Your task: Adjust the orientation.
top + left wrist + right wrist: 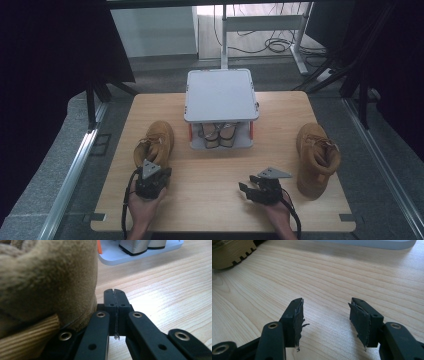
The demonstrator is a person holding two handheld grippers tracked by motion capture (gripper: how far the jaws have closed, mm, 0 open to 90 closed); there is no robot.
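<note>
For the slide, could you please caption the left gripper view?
Shut left claw beside the tan boot's heel on the wooden table.

Lab: black curtains (45, 60), floor cables (275, 45).

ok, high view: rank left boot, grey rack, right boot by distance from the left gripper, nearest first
From the left gripper:
1. Left boot, directly ahead of it, heel beside the gripper.
2. Grey rack, centre, at the table's far edge.
3. Right boot, across the table on the right.
</note>
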